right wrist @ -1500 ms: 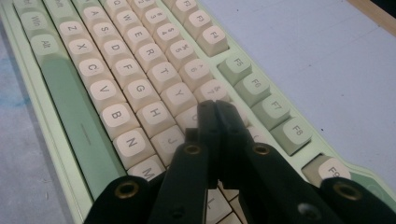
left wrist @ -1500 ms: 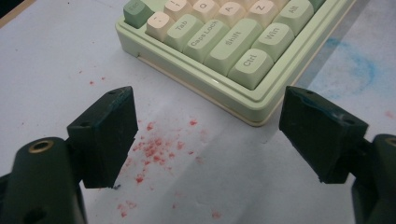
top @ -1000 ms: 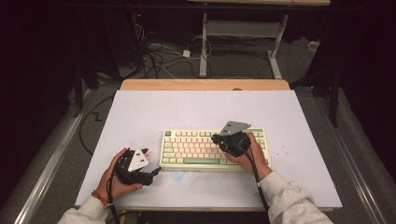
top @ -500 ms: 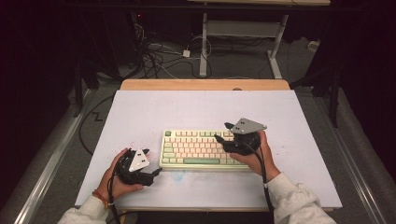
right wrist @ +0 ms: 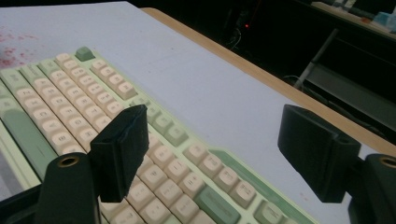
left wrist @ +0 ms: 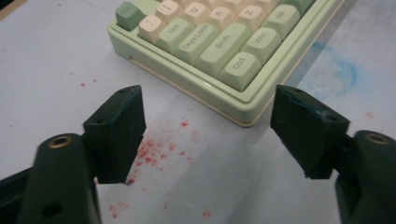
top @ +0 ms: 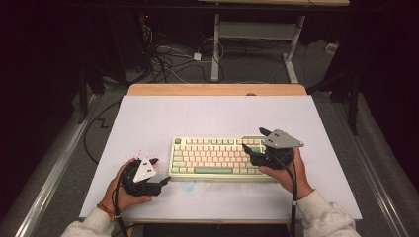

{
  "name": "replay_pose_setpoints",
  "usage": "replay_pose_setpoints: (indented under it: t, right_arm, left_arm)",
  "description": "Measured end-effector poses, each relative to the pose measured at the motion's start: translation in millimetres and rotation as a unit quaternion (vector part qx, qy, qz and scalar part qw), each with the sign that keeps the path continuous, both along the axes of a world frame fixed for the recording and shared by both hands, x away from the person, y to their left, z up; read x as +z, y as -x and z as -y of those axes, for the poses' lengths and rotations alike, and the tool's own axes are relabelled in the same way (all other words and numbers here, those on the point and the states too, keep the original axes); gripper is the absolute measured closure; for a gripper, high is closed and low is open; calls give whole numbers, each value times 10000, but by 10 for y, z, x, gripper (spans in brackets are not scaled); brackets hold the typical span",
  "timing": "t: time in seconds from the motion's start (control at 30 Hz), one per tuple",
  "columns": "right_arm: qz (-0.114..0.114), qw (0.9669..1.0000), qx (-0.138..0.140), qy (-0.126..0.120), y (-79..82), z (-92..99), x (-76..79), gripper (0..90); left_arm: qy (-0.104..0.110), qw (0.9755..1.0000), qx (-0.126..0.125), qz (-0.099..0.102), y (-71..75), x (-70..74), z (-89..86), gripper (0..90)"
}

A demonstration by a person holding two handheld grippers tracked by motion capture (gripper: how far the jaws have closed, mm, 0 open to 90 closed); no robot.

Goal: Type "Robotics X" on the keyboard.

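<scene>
Seen from above: pale green, cream-keyed mechanical keyboard [top: 217,159] lying flat near the front of the white-covered tabletop [top: 207,113], flanked by two black hand-held grippers. Left gripper [top: 157,173] resting low on the tabletop just beside the keyboard's left end, jaws spread and pinching nothing, having just closed a little. Between those jaws, in the left gripper view: bare white sheet dotted with red specks [left wrist: 154,149], and just ahead of them the keyboard's near corner [left wrist: 243,70] with its Ctrl and Shift keys; a faint blue smudge [left wrist: 343,70] beyond the right-hand jaw. Right gripper [top: 253,140] held over the keyboard's right end, jaws spread wide after just opening, nothing between the pads. In the right gripper view, rows of cream keys [right wrist: 154,154] running under and behind the left-hand jaw, open white tabletop showing in the gap, the wooden back edge [right wrist: 261,74] past the right-hand jaw. Nothing on the tabletop standing between either pair of jaws and the keyboard. Beyond the tabletop, dark floor with tangled cables [top: 168,59] and a white metal frame [top: 257,34].
</scene>
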State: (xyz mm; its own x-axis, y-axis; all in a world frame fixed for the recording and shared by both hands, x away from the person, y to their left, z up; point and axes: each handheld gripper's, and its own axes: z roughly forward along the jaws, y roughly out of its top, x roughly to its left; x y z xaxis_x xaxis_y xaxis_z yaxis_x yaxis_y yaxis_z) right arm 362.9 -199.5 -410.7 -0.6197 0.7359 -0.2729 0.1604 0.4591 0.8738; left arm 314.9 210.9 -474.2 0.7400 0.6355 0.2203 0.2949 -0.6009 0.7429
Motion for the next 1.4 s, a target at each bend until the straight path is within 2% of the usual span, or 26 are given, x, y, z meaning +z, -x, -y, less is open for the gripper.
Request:
replay_pose_setpoints:
  t: [0.07, 0.47, 0.57, 0.63, 0.83, 0.93, 1.07, 1.17, 1.23, 1.4]
  right_arm:
    - [-31, 10000, -36, -36, 29, 70, -11, 251]
    - [112, 9995, -293, 74, 235, 344, -120, 252]
    - [61, 9993, -344, 94, 289, 396, -168, 252]
    - [7, 9994, -317, 110, 324, 424, -207, 256]
    - [92, 9985, -411, 343, 449, 474, -311, 253]
    - [78, 9986, -433, 284, 516, 502, -345, 254]
    - [-19, 9988, -397, 300, 565, 505, -376, 254]
    - [-29, 9987, -361, 348, 570, 502, -395, 254]
    - [-54, 9987, -344, 376, 560, 492, -404, 254]
    - [-41, 9986, -297, 439, 570, 477, -412, 253]
  left_arm:
    - [115, 9999, 35, -42, -2, 19, -15, 286]
    - [315, 9994, 58, -123, -4, 68, -63, 357]
    - [369, 9992, 22, -134, -8, 94, -83, 422]
    - [477, 9987, -41, -153, -6, 119, -102, 504]
    - [510, 9984, -127, -188, -13, 162, -113, 684]
    - [597, 9977, -197, -258, -13, 183, -118, 786]
    - [456, 9981, -298, -274, -3, 215, -62, 867]
    - [360, 9983, -342, -292, -12, 227, 0, 874]
    - [390, 9981, -354, -332, -30, 242, 44, 876]
    - [285, 9979, -489, -327, -81, 275, 183, 877]
